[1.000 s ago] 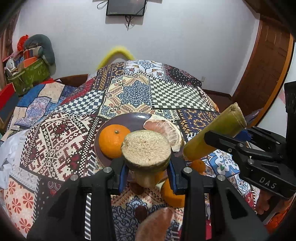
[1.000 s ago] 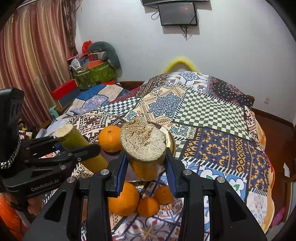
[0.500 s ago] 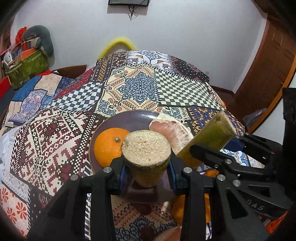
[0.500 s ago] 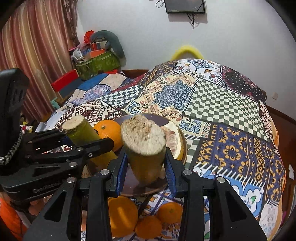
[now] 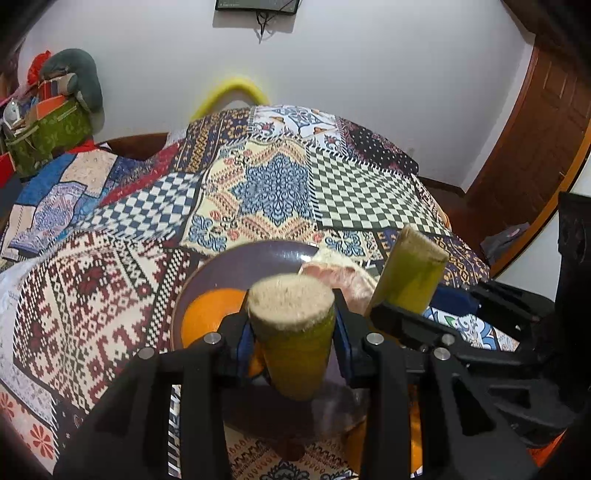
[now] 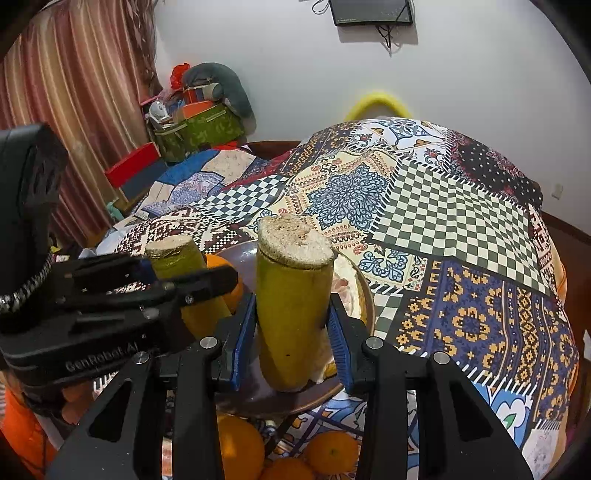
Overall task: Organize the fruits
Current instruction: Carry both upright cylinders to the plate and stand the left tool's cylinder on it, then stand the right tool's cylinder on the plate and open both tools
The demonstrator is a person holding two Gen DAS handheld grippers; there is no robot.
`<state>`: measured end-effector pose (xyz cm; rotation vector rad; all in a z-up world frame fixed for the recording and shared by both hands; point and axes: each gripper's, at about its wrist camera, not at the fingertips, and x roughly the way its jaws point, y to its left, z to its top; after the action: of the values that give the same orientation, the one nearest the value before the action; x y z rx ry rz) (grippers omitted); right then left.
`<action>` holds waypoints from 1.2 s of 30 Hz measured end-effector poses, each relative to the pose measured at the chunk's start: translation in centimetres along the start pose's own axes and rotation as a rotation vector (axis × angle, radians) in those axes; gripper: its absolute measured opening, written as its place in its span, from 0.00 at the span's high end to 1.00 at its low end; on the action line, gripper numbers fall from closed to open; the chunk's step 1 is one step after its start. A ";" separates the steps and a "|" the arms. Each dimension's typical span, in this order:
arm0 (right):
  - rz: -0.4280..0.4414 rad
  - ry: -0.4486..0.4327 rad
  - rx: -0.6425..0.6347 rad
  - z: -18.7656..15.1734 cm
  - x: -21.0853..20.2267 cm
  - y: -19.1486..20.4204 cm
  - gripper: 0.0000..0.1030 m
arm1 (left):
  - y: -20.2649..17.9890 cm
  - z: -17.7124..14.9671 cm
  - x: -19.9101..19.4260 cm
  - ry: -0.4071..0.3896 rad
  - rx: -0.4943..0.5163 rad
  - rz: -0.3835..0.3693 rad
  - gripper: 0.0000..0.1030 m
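With both cane pieces pinched over plate (image 5: pixel 236 266):
Left fingers (image 5: pixel 293 341) and right fingers (image 6: pixel 293 336) clamped on sugarcane; lower gently, clear of orange (image 5: pixel 207 317).

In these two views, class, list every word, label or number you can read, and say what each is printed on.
"GenRobot.AI": on the body of the left gripper, seen in the right wrist view, slightly blurred.
Wall screen: a faint line of print along its lower edge, too small to read.
Right gripper body in the left wrist view: no lettering shows.
Nothing else carries text.
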<state>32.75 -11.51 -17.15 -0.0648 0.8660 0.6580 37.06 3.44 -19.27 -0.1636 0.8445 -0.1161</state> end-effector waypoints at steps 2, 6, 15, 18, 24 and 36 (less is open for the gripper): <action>-0.002 0.001 -0.003 0.1 0.1 0.0 0.66 | 0.0 0.2 0.0 0.000 0.001 0.004 0.65; 0.003 0.004 0.002 0.2 0.4 -0.2 0.66 | 0.1 0.2 0.1 -0.007 -0.003 0.005 0.65; 0.007 0.013 0.008 0.2 0.3 -0.5 0.65 | 0.6 0.2 0.1 0.003 -0.031 -0.014 0.65; 0.001 -0.002 0.000 0.0 -0.6 -0.5 0.64 | 0.3 0.3 0.0 -0.006 -0.019 -0.006 0.65; -0.011 -0.019 0.004 -0.4 -1.9 -0.8 0.64 | -0.5 0.6 -0.2 -0.020 0.003 0.009 0.65; -0.026 -0.031 0.048 -1.7 -3.6 -2.1 0.63 | -1.3 1.8 -0.1 -0.016 -0.021 0.027 0.53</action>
<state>31.05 -15.55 -16.05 -0.0228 0.8497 0.6122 38.32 2.35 -17.77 -0.1722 0.8321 -0.0809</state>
